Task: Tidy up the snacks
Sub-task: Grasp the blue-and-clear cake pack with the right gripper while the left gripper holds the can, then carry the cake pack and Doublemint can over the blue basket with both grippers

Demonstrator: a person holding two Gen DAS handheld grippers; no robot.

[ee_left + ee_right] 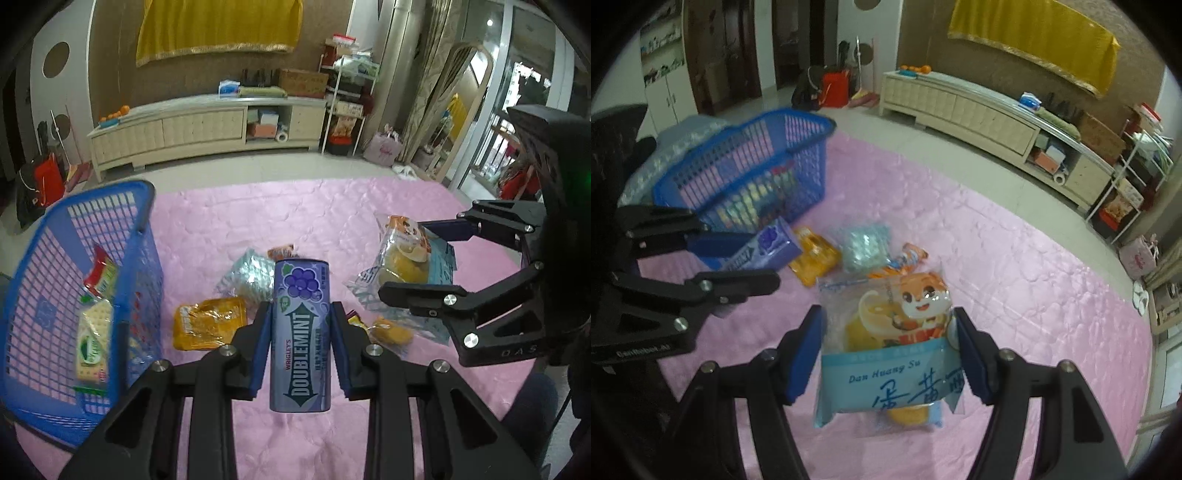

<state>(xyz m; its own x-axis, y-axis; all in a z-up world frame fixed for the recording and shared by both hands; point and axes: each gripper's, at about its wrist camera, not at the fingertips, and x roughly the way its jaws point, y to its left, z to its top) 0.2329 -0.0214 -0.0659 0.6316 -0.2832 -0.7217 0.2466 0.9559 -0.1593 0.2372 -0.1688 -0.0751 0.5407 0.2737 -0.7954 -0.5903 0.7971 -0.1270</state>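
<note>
My left gripper (300,332) is shut on a purple Doublemint gum tin (300,332) and holds it above the pink cloth (258,214); the tin also shows in the right wrist view (768,247). My right gripper (890,350) is shut on a clear pastry bag with a blue label (890,350), seen in the left wrist view (402,254) too. A blue plastic basket (26,258) stands at the left with a cracker pack (92,339) and a red-green packet (101,273) inside.
On the cloth lie an orange packet (208,325), a pale blue-green foil bag (251,280), a small orange sachet (282,252) and a loose yellow pastry (391,330). A long cabinet (207,129) stands beyond the cloth.
</note>
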